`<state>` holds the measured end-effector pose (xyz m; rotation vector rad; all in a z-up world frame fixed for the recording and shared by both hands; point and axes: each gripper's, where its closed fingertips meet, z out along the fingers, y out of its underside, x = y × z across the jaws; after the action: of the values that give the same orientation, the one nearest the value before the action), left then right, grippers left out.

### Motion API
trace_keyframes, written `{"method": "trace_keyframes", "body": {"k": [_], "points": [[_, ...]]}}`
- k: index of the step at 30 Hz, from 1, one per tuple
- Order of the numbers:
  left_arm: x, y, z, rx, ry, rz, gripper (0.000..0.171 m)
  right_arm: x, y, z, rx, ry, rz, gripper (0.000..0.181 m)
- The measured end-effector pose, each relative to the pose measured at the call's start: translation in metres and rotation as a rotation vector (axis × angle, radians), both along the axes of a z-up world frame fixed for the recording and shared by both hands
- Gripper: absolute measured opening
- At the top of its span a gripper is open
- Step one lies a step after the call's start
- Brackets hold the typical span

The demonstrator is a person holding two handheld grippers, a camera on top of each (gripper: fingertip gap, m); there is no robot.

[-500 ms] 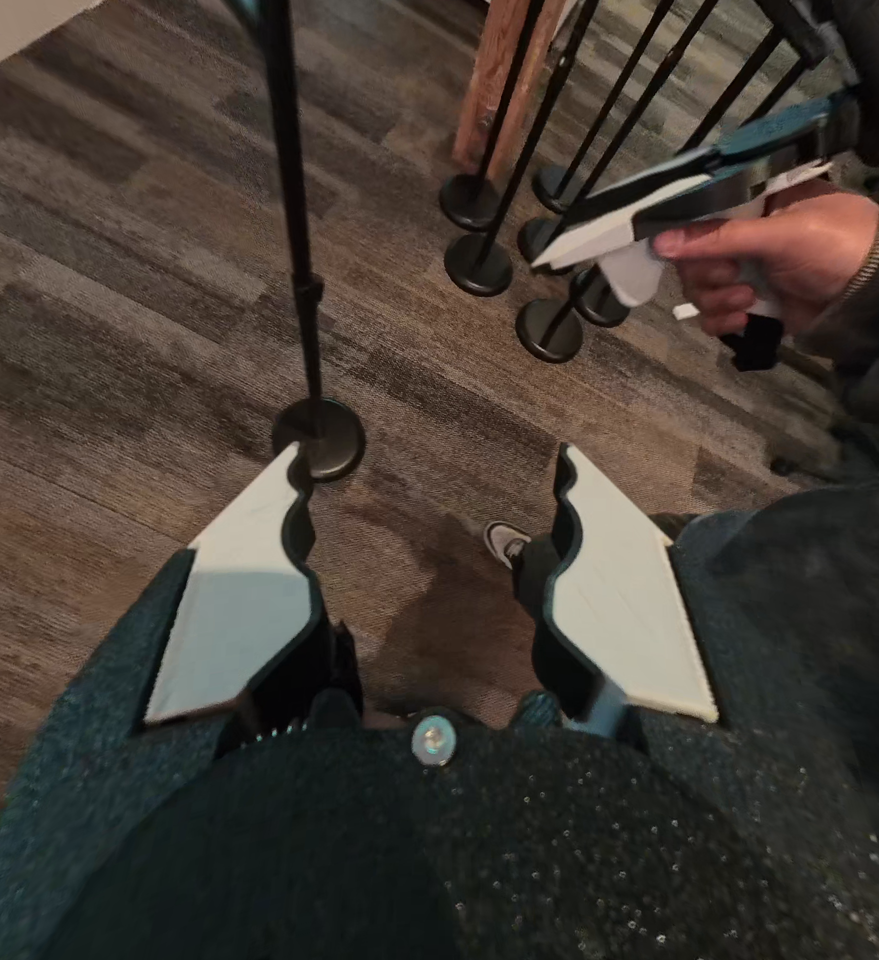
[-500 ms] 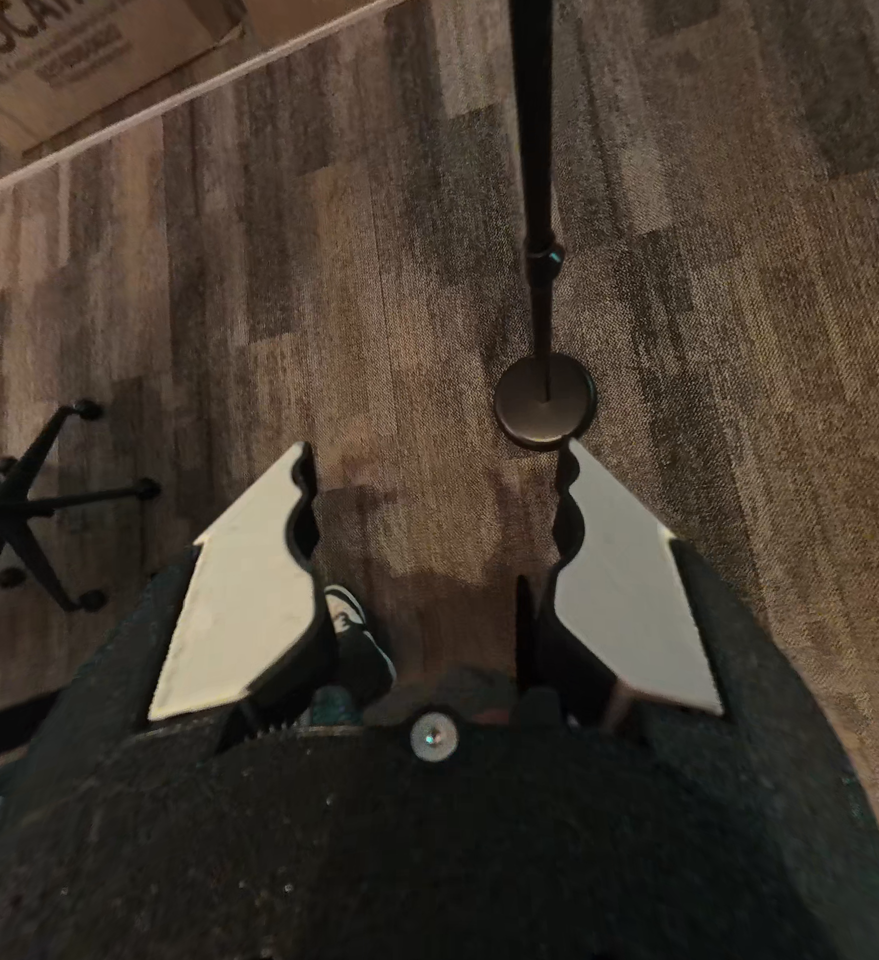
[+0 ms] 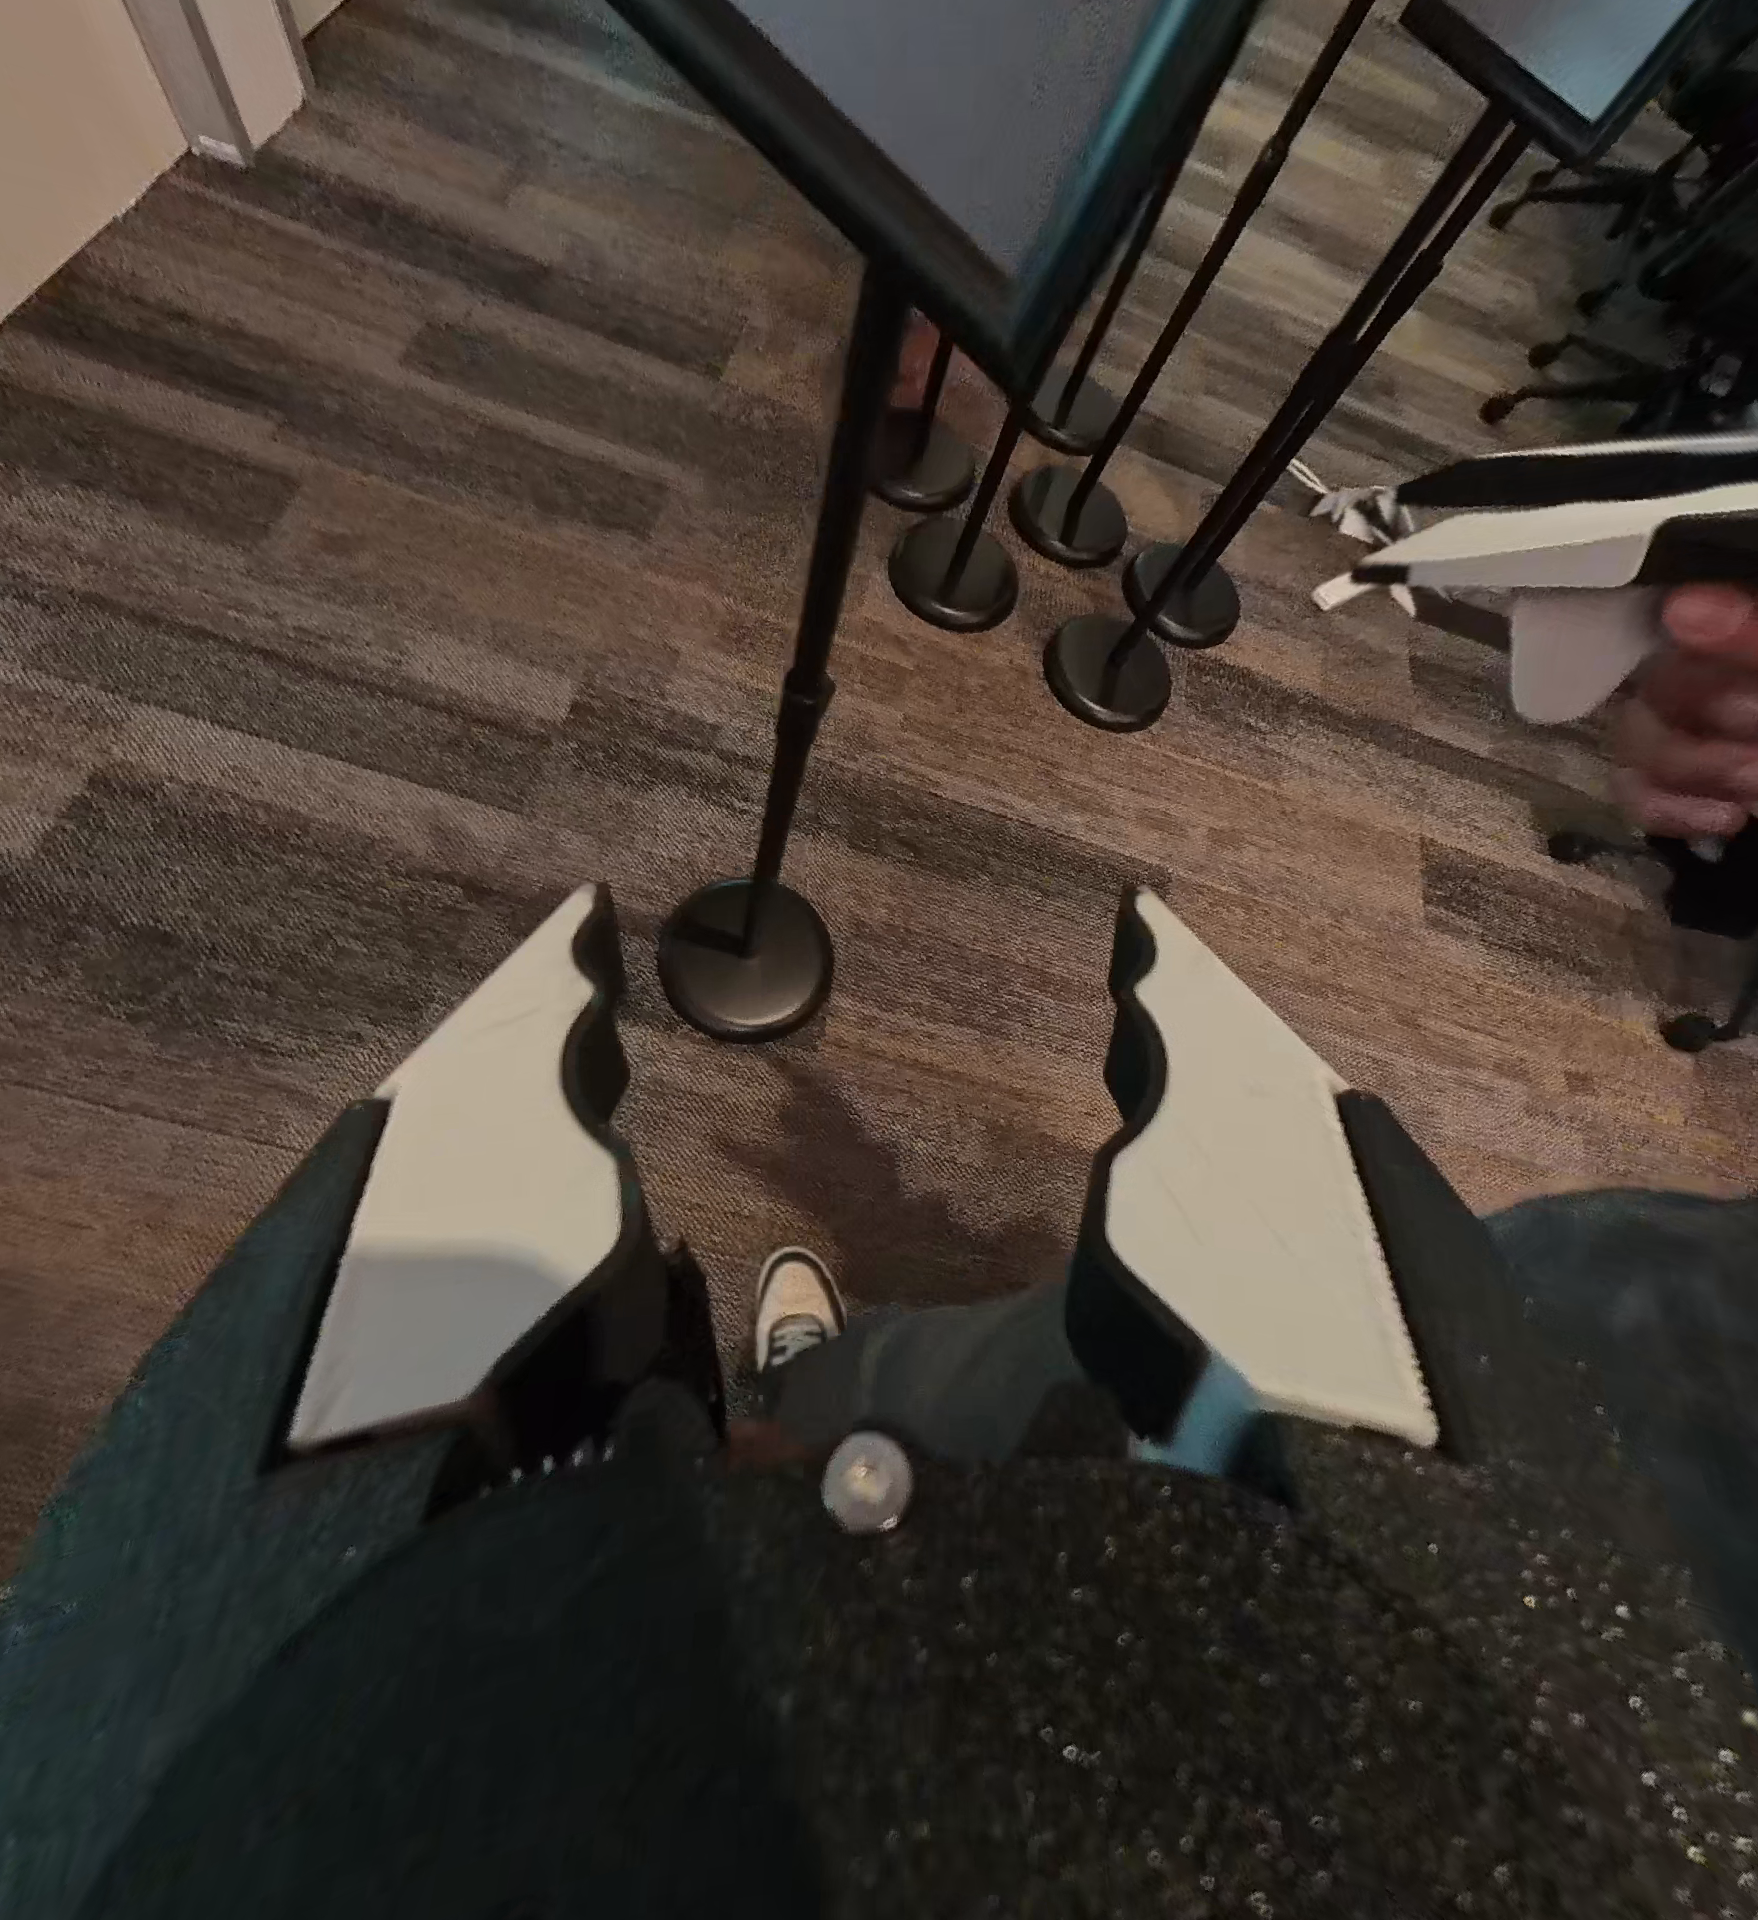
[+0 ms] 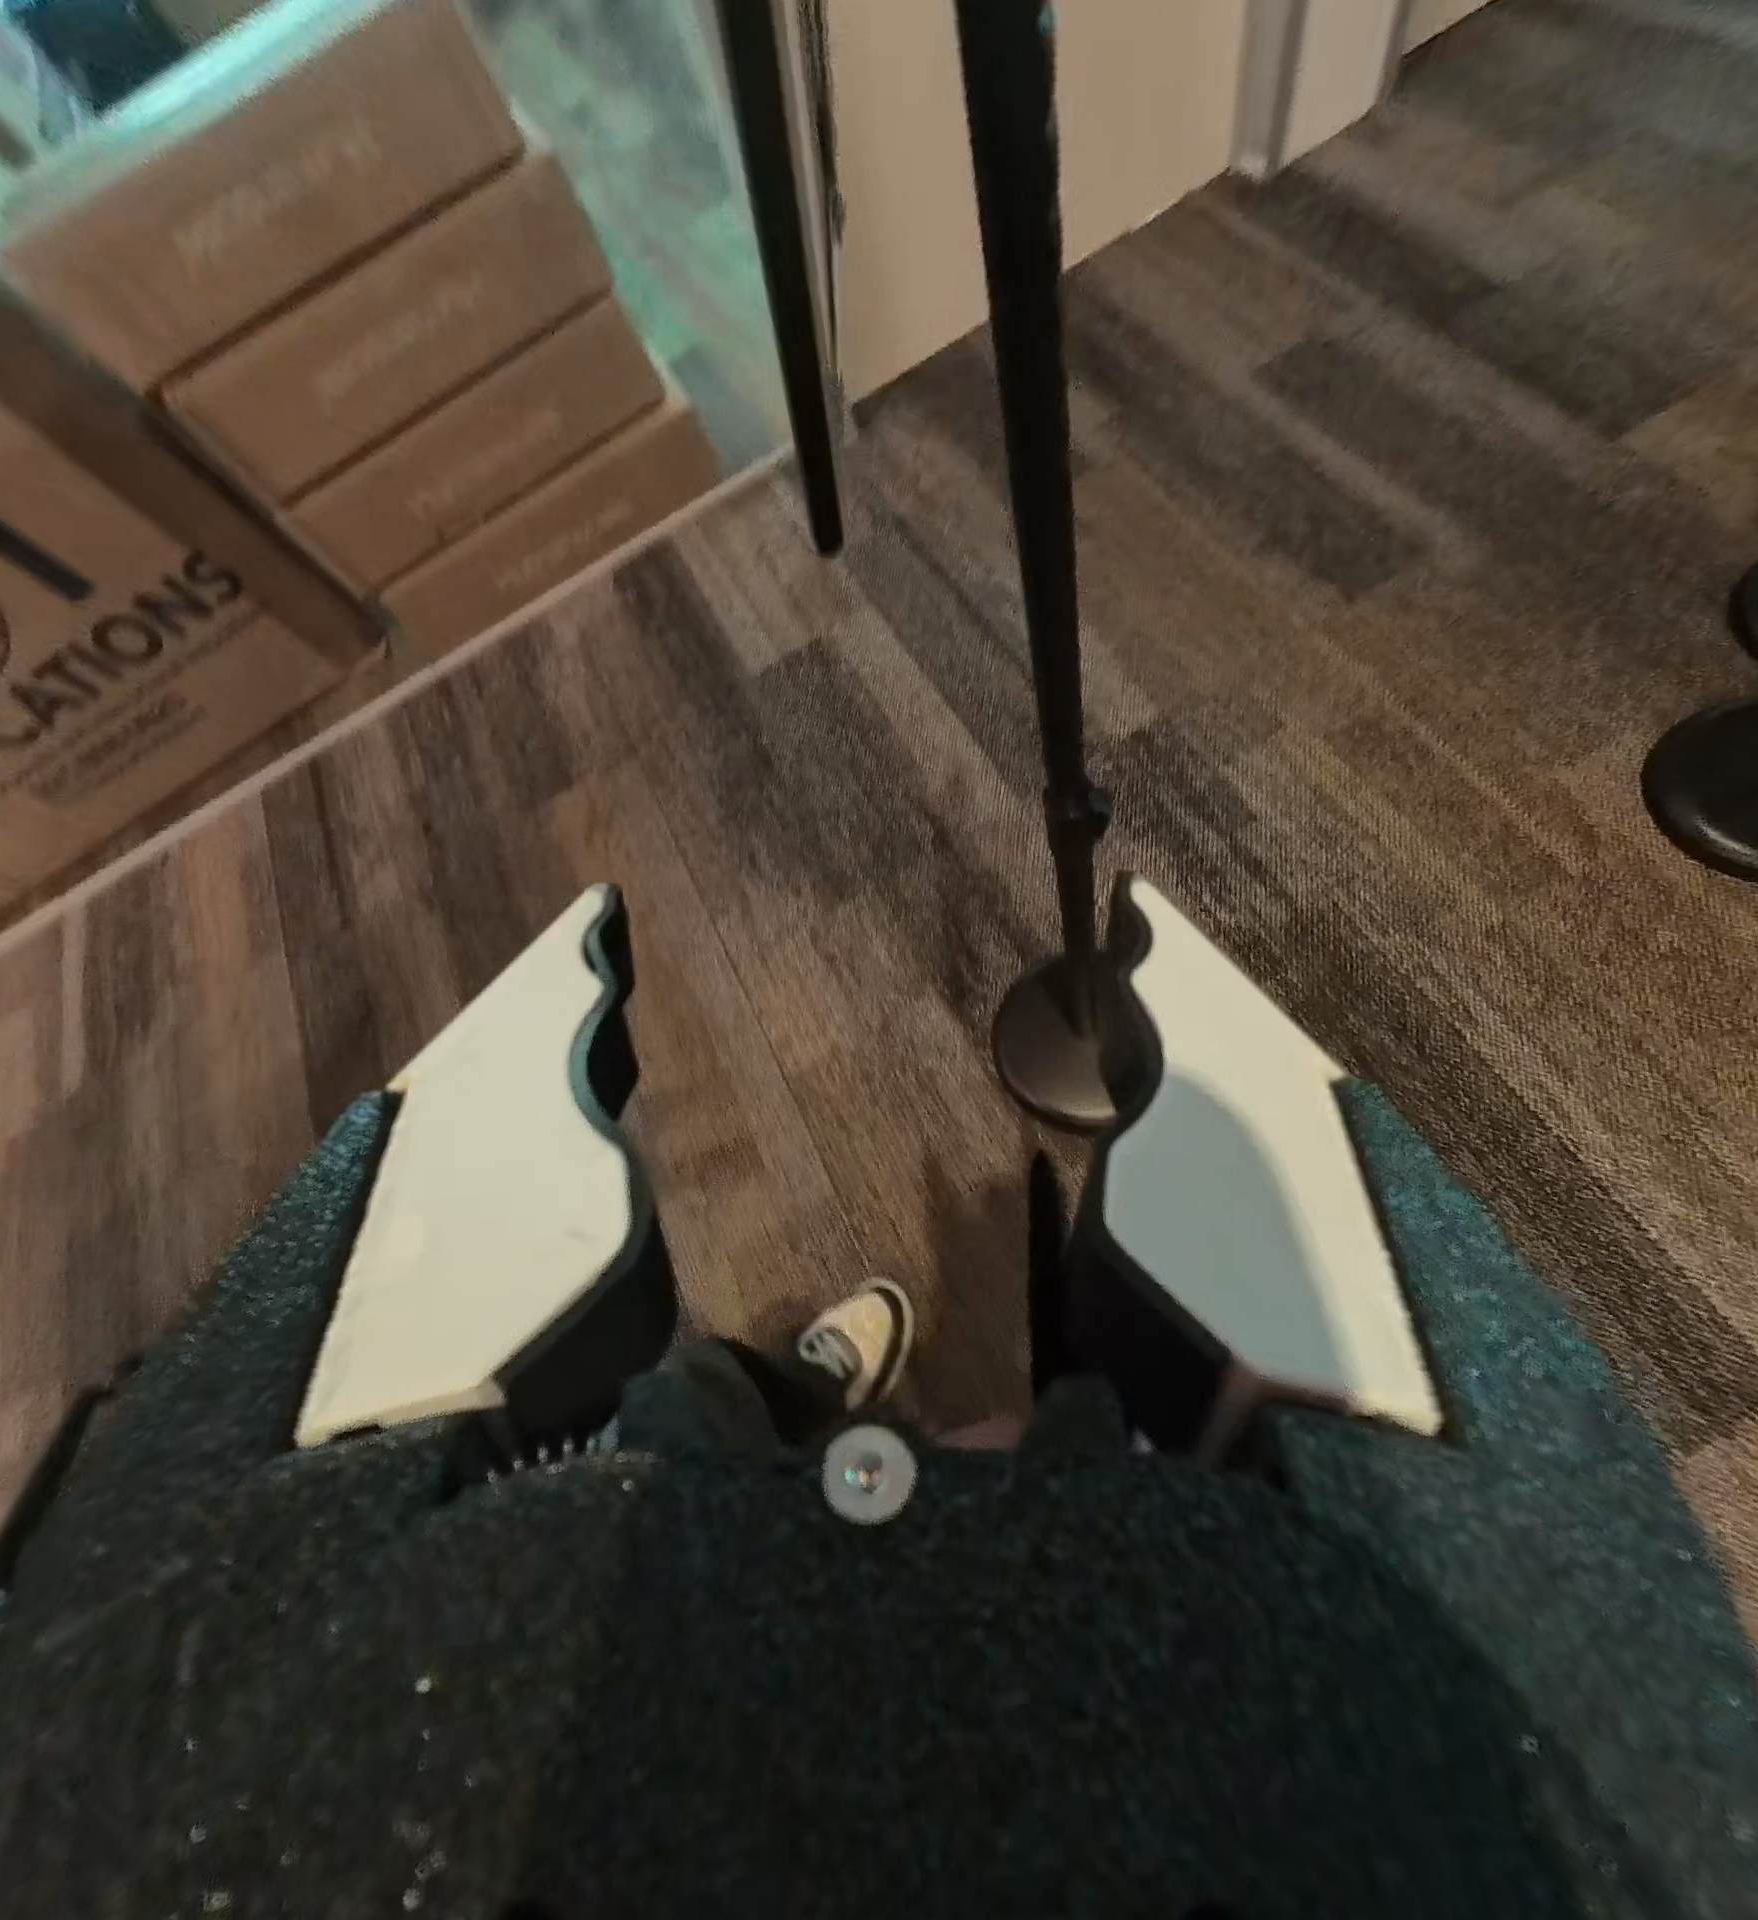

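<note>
Grey-brown patchwork carpet [image 3: 335,644] covers the floor, with a pale wall along the far edge and stacked cardboard boxes [image 4: 355,343] behind a glass partition in the right wrist view. One black sign stand [image 3: 797,665] rises alone from a round weighted base [image 3: 747,971], its pole carrying a dark-framed panel [image 3: 854,197] at the top; the heavy disc at the foot is likely what keeps so tall and thin a thing upright. Beyond it, a cluster of like stands [image 3: 1062,540] is packed base against base, apparently parked together out of the way.

Left gripper [image 3: 864,935] hangs above the floor with its jaws wide apart and nothing between them; the lone stand's base lies just beyond its left fingertip, well below it. Right gripper [image 4: 864,925] is likewise spread and empty; in its own view the same pole [image 4: 1036,520] crosses just in front of its right finger, though whether the two touch cannot be told. Seen from the left wrist view, the right gripper [image 3: 1405,530] is held level in a hand [image 3: 1716,727], off to the side of the clustered stands.

A shoe [image 3: 797,1314] shows on the carpet below the left gripper; both tools look downward, probably because they are held at about waist height, pointing forward and down
</note>
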<state>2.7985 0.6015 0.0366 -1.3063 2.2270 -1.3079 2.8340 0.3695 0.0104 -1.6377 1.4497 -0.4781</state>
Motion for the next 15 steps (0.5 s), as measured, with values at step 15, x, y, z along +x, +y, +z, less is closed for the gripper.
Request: {"method": "trace_keyframes", "body": {"k": [15], "points": [[0.123, 0.137, 0.057, 0.01, -0.049, -0.19, 0.091, 0.013, 0.071, 0.08, -0.043, -0.126, -0.381, 0.083]]}}
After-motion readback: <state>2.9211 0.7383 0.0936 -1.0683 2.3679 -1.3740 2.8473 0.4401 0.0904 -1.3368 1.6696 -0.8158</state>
